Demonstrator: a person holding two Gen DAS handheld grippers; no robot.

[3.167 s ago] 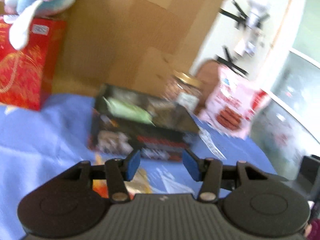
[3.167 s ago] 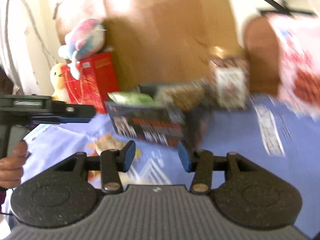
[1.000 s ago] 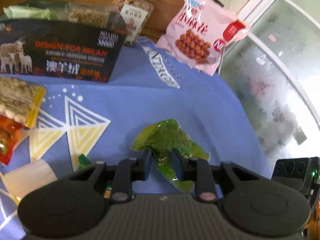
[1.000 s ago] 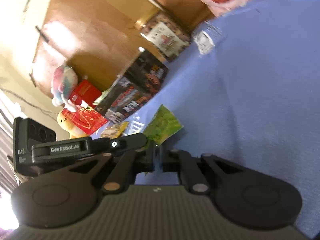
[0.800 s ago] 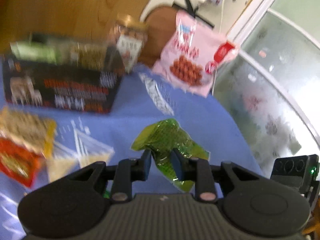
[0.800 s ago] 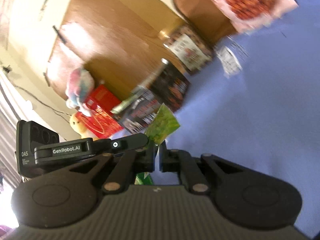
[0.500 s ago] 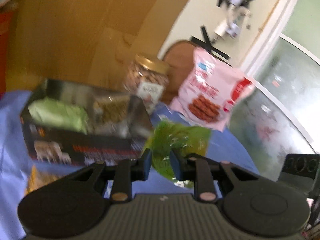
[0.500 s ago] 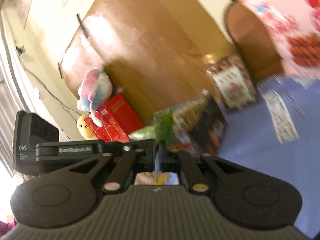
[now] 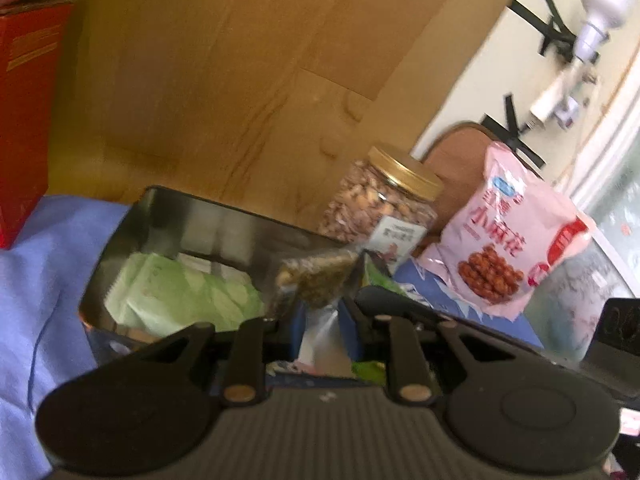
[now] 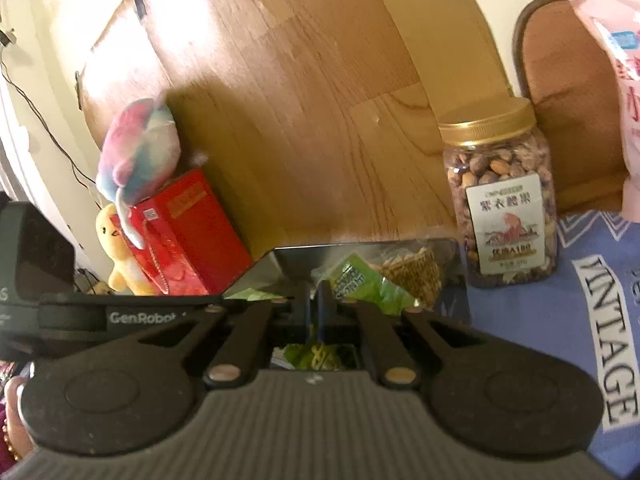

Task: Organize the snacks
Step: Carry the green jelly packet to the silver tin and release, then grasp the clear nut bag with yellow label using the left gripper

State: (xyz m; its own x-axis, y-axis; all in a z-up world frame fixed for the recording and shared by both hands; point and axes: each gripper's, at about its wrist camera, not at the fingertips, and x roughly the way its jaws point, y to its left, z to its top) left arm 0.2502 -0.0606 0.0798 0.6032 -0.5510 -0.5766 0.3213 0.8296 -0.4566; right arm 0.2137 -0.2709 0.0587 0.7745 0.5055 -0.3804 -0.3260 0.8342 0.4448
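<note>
Left wrist view: left gripper (image 9: 322, 318) clamped on a green snack packet (image 9: 378, 276), held over the front edge of the dark box (image 9: 120, 236) on the blue cloth (image 9: 48, 264); nut jar (image 9: 384, 208) and pink bag (image 9: 508, 240) beyond.

Right wrist view: right gripper (image 10: 315, 300) fully closed, pinching the same green snack packet (image 10: 360, 280) above the dark box (image 10: 292, 258); red box (image 10: 192, 236) at left.

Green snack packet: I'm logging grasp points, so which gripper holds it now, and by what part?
Both. The left gripper and the right gripper are each shut on an edge of the green snack packet, above the open box.
</note>
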